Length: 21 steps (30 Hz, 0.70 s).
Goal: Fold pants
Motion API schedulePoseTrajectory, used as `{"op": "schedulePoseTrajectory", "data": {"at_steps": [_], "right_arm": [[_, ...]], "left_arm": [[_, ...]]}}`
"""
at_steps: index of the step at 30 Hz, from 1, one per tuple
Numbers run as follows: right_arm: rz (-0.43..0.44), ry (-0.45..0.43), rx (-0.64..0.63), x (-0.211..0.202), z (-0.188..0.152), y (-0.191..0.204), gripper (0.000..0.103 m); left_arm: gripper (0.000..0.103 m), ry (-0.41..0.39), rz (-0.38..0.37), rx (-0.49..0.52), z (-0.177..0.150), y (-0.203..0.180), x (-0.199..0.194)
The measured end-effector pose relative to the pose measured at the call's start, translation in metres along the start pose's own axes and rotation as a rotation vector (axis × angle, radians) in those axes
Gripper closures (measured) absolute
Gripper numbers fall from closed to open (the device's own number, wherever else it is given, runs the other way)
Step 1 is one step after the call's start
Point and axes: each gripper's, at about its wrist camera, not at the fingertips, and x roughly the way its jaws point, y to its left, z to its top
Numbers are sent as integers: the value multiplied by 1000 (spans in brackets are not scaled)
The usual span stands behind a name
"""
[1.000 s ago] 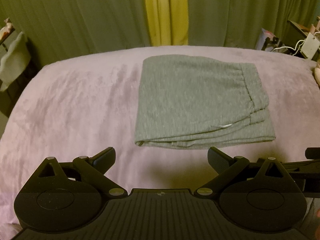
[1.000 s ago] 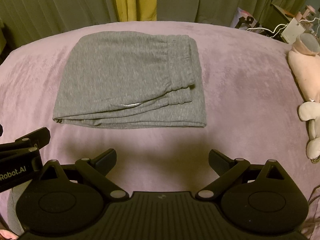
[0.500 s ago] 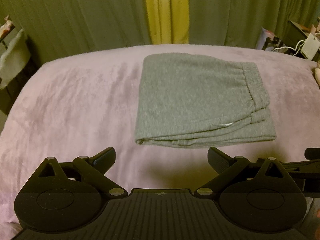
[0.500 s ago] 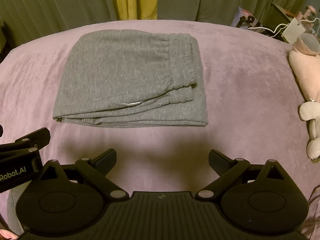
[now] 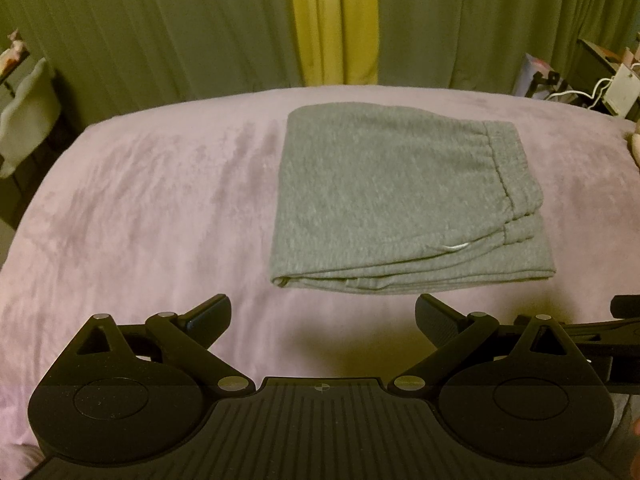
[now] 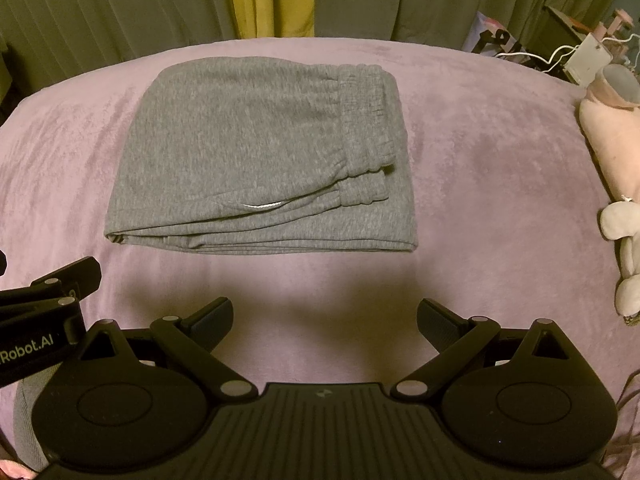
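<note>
- Left wrist view shows you the bed [image 5: 132, 216] under its purple blanket.
- Your grey pants [image 5: 400, 204] lie folded flat on it, waistband to the right.
- Your left gripper [image 5: 323, 314] hovers near their front edge, fingers spread wide, empty.
- Your right gripper [image 6: 325, 316] likewise: wide apart, holding nothing.

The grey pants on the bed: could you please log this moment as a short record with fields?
garment: grey pants, folded into a compact rectangle
waistband: elastic waistband on the right side, on top
surface: purple blanket
left gripper: open, empty, short of the pants' near edge
right gripper: open, empty, short of the pants' near edge
contact: neither gripper touches the pants
nearby: pink plush toy at the right edge
</note>
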Motion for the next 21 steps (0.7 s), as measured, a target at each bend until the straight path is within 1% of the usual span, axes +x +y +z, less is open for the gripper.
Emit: {"op": "schedulePoseTrajectory", "data": {"at_steps": [21], "right_arm": [[-2, 6, -4, 4, 0, 1, 4]], "left_arm": [[1, 4, 3, -6, 0, 2, 5]]}}
